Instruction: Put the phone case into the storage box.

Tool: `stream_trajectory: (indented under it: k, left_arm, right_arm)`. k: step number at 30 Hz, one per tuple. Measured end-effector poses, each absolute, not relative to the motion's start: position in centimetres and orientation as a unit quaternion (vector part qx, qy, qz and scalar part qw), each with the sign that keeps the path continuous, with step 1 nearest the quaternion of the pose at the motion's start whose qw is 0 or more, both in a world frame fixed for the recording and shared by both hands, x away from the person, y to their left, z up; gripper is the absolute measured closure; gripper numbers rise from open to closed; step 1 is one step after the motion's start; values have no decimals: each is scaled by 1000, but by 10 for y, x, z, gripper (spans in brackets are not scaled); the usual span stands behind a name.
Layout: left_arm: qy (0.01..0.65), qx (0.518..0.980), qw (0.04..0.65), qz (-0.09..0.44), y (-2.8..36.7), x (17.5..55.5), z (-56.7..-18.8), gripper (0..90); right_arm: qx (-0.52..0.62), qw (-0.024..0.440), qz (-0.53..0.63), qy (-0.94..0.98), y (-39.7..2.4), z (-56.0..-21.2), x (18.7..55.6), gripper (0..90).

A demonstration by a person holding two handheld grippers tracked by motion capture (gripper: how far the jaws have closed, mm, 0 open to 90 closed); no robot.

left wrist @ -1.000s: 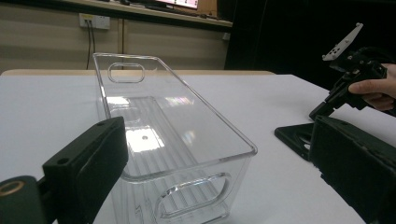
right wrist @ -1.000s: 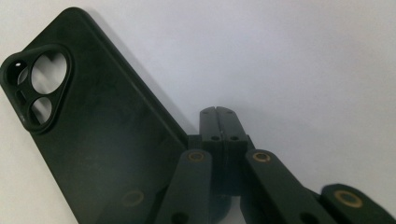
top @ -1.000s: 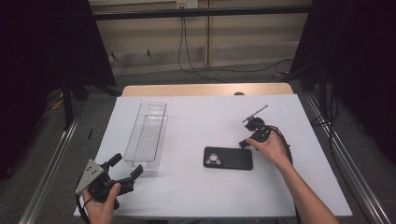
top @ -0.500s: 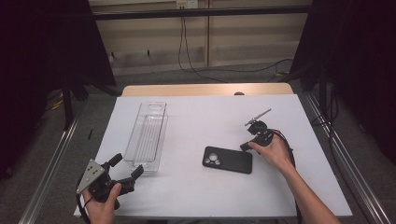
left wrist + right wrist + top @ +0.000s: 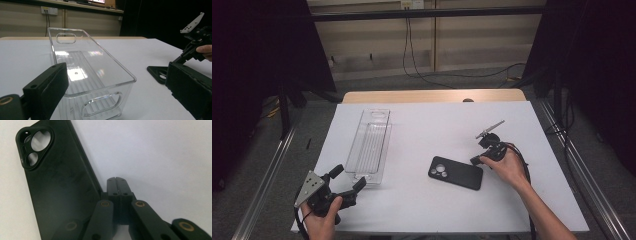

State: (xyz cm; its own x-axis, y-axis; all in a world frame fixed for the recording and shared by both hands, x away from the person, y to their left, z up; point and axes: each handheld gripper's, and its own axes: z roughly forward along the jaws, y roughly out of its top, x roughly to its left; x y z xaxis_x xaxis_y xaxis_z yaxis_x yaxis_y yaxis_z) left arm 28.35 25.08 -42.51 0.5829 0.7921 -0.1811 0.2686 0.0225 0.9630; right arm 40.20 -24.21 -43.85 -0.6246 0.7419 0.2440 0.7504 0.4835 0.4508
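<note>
White table (image 5: 422, 200): phone case (image 5: 57, 187) beside closed jaws

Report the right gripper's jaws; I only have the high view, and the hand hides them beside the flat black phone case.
Observer: The right gripper has its jaws shut flat together with nothing between them, tips beside the long edge of the flat black phone case.
Operator: Check the left gripper too.
Observer: The left gripper is open, aimed at the short end of the clear plastic bin.
Operator: Describe that end.
Observer: Its near end wall has an oval handle slot cut through it.
</note>
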Motion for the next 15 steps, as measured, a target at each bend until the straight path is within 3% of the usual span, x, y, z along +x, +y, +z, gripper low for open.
stream_trajectory:
  k: [15]
  left_arm:
    - [400,665,592,220,250,283,-426,46]
  right_arm:
    - [-429,6,-264,-864,-243,-438,391,900]
